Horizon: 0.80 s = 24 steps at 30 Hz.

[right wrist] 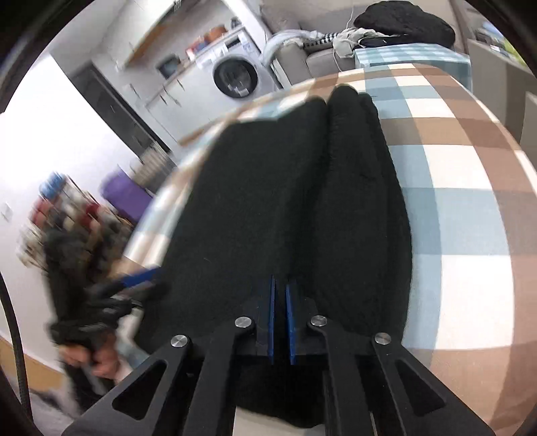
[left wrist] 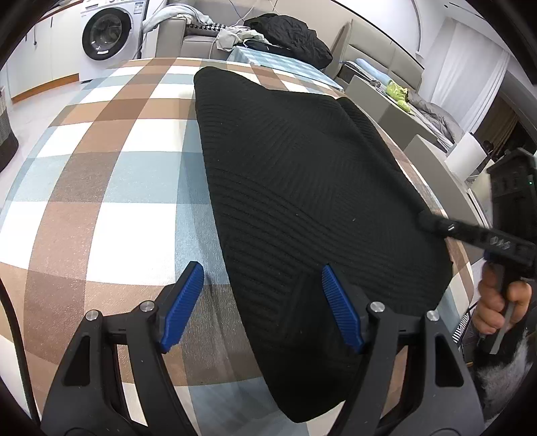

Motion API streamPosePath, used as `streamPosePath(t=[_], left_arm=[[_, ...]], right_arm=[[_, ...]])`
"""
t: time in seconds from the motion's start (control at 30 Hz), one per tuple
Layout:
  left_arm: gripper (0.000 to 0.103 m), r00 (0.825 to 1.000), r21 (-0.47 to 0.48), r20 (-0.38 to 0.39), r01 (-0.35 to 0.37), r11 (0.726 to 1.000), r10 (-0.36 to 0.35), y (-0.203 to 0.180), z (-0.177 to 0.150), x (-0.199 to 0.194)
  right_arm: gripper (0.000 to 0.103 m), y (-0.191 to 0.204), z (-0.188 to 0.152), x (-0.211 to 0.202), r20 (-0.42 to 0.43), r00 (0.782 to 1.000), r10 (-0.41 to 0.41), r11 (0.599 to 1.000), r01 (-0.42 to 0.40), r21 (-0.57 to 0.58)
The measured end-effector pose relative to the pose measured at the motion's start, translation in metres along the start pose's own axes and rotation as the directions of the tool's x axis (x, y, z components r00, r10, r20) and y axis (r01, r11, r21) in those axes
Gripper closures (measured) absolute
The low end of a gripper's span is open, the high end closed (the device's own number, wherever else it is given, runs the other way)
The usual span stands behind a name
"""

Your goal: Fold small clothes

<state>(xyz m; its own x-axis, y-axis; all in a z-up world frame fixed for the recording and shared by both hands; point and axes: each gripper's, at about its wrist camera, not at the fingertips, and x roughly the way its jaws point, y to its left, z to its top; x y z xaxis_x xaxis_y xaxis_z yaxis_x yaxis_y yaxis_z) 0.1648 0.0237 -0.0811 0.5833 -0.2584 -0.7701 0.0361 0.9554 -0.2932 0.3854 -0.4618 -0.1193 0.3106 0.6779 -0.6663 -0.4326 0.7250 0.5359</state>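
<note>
A black ribbed knit garment lies on the checked tablecloth, partly folded. My left gripper is open, its blue pads straddling the garment's near left edge just above the cloth. My right gripper is shut on the black garment, holding a fold of it. In the left wrist view the right gripper shows at the garment's right edge. In the right wrist view the left gripper is blurred at the left.
A washing machine stands beyond the table. A sofa with a black pile of clothes sits behind the far table edge. Grey chairs stand to the right. The cloth is bare to the garment's left.
</note>
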Motion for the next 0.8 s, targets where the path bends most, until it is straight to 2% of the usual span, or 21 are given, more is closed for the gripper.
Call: streamPosePath(t=[0.03,0.17,0.3,0.4,0.5,0.57,0.6,0.63,0.7,0.8], left_arm=[[0.033,1.000,-0.001,0.002,0.001,1.000,-0.001,0.000,0.000,-0.001],[0.033,1.000,-0.001,0.004,-0.011,1.000,0.011,0.001,-0.003,-0.005],[0.033,1.000,0.009,0.002,0.007,1.000,-0.007,-0.001,-0.010,-0.013],[0.033,1.000,0.021,-0.005,0.013,1.000,-0.012,-0.004,-0.015,-0.014],[0.033,1.000,0.021,-0.013,0.017,1.000,-0.017,-0.005,-0.017,-0.011],[0.033,1.000,0.021,-0.012,0.015,1.000,-0.015,-0.006,-0.016,-0.011],[0.033,1.000,0.022,-0.009,0.015,1.000,-0.015,-0.007,-0.015,-0.012],[0.033,1.000,0.023,-0.006,0.012,1.000,-0.012,-0.007,-0.015,-0.012],[0.033,1.000,0.024,-0.004,0.005,1.000,-0.005,-0.007,-0.014,-0.013],[0.033,1.000,0.016,-0.004,0.011,1.000,-0.011,-0.006,-0.014,-0.013]], right_arm=[[0.098,0.000,0.000,-0.005,0.024,1.000,-0.002,1.000,0.002,-0.002],[0.097,-0.008,-0.009,0.001,-0.010,0.998,-0.061,0.998,0.061,0.019],[0.081,-0.011,-0.014,-0.025,0.039,0.996,-0.086,0.996,0.085,0.018],[0.080,-0.024,-0.019,-0.044,0.051,0.991,-0.126,0.991,0.124,0.040],[0.080,-0.030,-0.025,-0.043,0.009,0.990,-0.141,0.989,0.141,0.045],[0.082,-0.030,-0.031,-0.042,0.011,0.992,-0.129,0.991,0.128,0.049],[0.094,-0.028,-0.031,-0.042,0.022,0.990,-0.137,0.990,0.136,0.036],[0.098,-0.023,-0.030,-0.047,0.049,0.992,-0.117,0.993,0.116,0.012],[0.098,-0.019,-0.026,-0.058,0.100,0.991,-0.084,0.996,0.084,0.005],[0.098,-0.021,-0.030,-0.054,0.050,0.984,-0.171,0.985,0.171,-0.004]])
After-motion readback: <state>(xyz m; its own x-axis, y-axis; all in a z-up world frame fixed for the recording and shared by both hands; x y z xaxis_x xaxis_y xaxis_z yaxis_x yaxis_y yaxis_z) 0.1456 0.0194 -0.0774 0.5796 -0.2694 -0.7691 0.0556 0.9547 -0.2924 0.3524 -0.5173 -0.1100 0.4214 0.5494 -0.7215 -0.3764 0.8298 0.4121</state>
